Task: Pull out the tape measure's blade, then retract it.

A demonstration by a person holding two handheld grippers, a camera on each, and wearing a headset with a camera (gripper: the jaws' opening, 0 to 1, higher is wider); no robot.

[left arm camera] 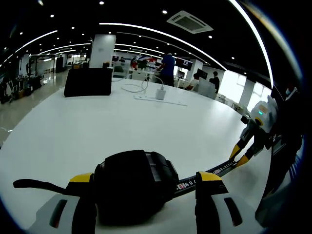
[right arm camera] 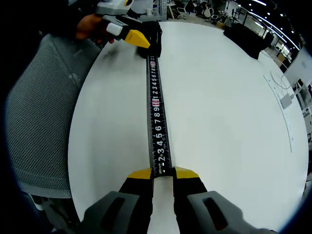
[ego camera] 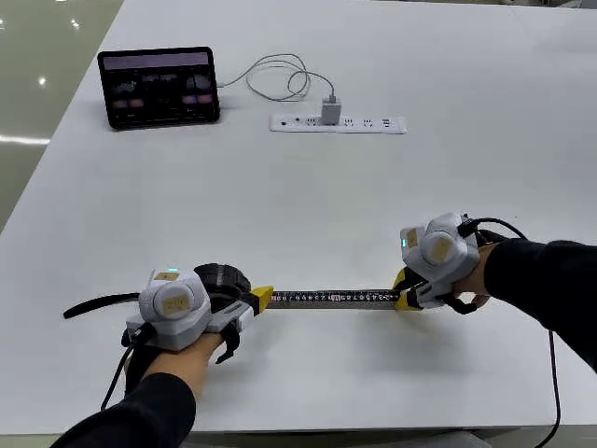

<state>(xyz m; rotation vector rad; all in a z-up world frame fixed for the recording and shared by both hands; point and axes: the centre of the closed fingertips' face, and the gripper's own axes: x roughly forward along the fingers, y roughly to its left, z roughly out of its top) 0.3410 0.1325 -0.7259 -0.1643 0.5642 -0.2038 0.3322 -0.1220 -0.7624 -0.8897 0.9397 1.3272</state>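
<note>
On white table [ego camera: 326,215] in open office, left claw [left arm camera: 145,177] clamped on tape measure [ego camera: 222,278], right claw [right arm camera: 162,173] pinching its blade [right arm camera: 156,107].

Near the table's [ego camera: 326,205] front edge, toward the left corner, the left gripper [ego camera: 252,303] clamps the black tape measure [ego camera: 222,280]. Its blade [ego camera: 331,299] runs along that edge to the right gripper [ego camera: 403,289], whose jaws pinch its end. Toward the far left corner stands a tablet [ego camera: 159,87], a power strip [ego camera: 338,123] beside it
</note>
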